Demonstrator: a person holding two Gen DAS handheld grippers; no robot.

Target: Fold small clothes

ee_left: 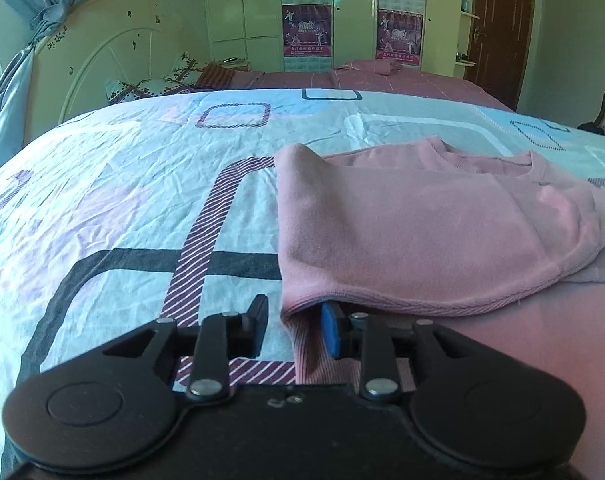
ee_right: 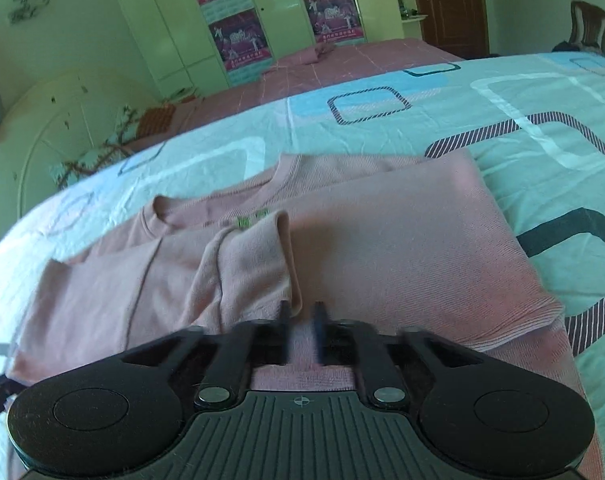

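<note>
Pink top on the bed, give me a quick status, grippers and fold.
Left gripper open, fingers straddling the hem edge. Right gripper open, nothing pinched. Pink top partly folded on the bedspread, sleeve laid over. Nothing in the way.

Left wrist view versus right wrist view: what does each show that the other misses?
Only the left wrist view shows the blue curtain and the left hand-held gripper, open, one finger tucked under the pink top's folded hem. Only the right wrist view shows the green print near the neckline, the wooden chair, and the right hand-held gripper, open over the top. Both show the patterned bedsheet and wardrobe.
</note>
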